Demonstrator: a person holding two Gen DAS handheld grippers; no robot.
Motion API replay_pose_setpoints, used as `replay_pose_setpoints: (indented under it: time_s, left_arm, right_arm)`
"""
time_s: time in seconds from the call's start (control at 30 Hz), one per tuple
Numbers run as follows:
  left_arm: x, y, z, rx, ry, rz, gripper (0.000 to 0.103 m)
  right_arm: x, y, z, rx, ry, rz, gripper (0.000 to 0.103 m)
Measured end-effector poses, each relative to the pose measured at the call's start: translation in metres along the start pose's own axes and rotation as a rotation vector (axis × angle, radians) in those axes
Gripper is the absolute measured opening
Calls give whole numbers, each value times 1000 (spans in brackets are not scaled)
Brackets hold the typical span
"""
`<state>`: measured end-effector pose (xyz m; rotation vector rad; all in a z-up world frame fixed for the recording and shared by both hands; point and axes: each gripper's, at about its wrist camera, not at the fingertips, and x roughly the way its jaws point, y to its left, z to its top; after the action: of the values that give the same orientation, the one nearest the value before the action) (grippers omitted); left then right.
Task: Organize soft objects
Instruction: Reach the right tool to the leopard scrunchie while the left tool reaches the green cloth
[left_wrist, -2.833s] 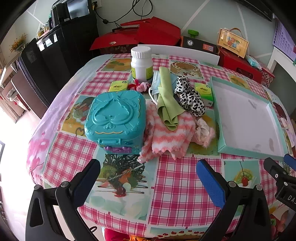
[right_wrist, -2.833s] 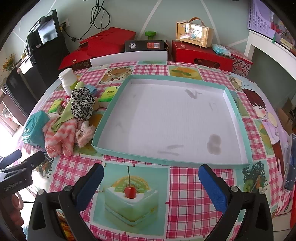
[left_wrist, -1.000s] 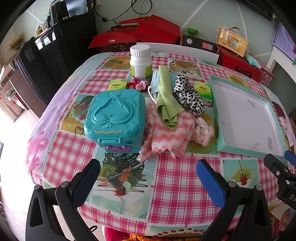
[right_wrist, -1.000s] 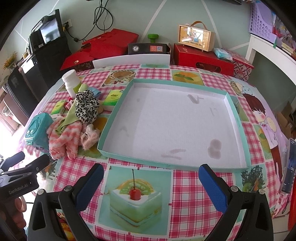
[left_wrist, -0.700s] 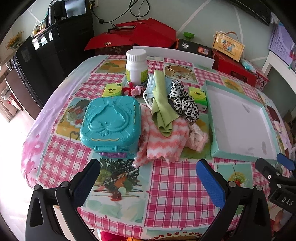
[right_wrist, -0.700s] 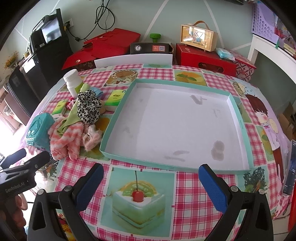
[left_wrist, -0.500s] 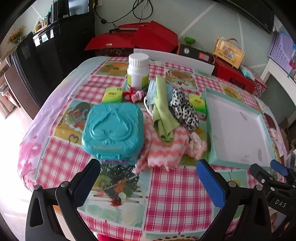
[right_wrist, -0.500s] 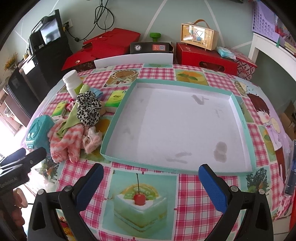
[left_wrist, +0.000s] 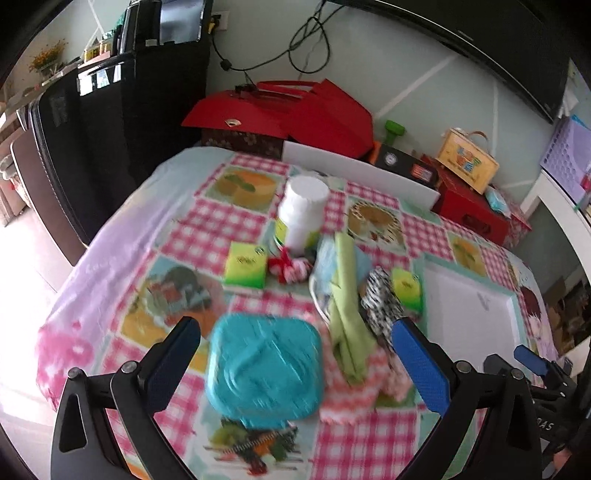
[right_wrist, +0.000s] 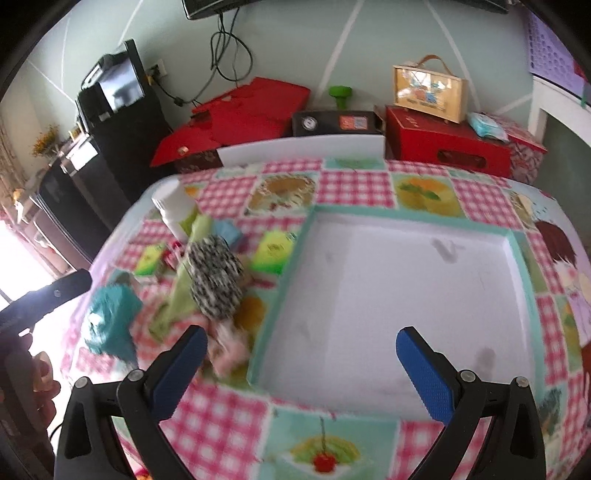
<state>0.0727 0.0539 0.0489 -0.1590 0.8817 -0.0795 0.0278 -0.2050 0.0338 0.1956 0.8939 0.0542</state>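
Observation:
A pile of soft things lies mid-table: a green cloth (left_wrist: 345, 321), a black-and-white spotted scrunchie (left_wrist: 380, 301), a pink striped towel (left_wrist: 351, 393), a blue face mask (left_wrist: 325, 262) and a small red-pink hair tie (left_wrist: 291, 267). The scrunchie (right_wrist: 214, 280) and green cloth (right_wrist: 181, 291) also show in the right wrist view. A shallow teal-rimmed white tray (right_wrist: 391, 295) lies right of the pile. My left gripper (left_wrist: 295, 365) is open and empty above the teal case (left_wrist: 262, 373). My right gripper (right_wrist: 301, 369) is open and empty over the tray's near edge.
A white pill bottle (left_wrist: 301, 216) and two green packets (left_wrist: 246, 264) (left_wrist: 406, 288) lie behind the pile. Red boxes (right_wrist: 443, 147), a black cabinet (left_wrist: 122, 122) and a white board (right_wrist: 303, 151) stand beyond the table's far edge.
Both grippers have moved forward over the table and tilted up, so the pile and the tray appear closer and blurred. Both stay open and empty.

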Motion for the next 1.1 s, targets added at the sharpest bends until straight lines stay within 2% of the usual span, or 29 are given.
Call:
replay_pose_setpoints:
  time_s: [0.3, 0.57, 0.67, 0.83, 0.93, 1.07, 1.1]
  left_arm:
    - [15, 2, 34, 54, 13, 23, 103]
    - [41, -16, 48, 53, 47, -37, 103]
    - [53, -23, 51, 68, 86, -46, 103]
    - [78, -31, 56, 98, 193, -16, 103]
    - [88, -35, 58, 110, 223, 5, 103]
    - [102, -32, 61, 66, 258, -19, 103]
    - [106, -31, 61, 58, 265, -18, 103]
  right_arm:
    - [37, 24, 28, -52, 29, 92, 103]
    - [76, 50, 34, -127, 89, 180, 103]
    - [85, 53, 34, -141, 99, 196, 103]
    - [97, 54, 34, -141, 124, 233, 89]
    - [106, 56, 34, -152, 135, 233, 79]
    - [117, 57, 33, -152, 156, 254, 77]
    - [118, 57, 32, -155, 158, 258, 72]
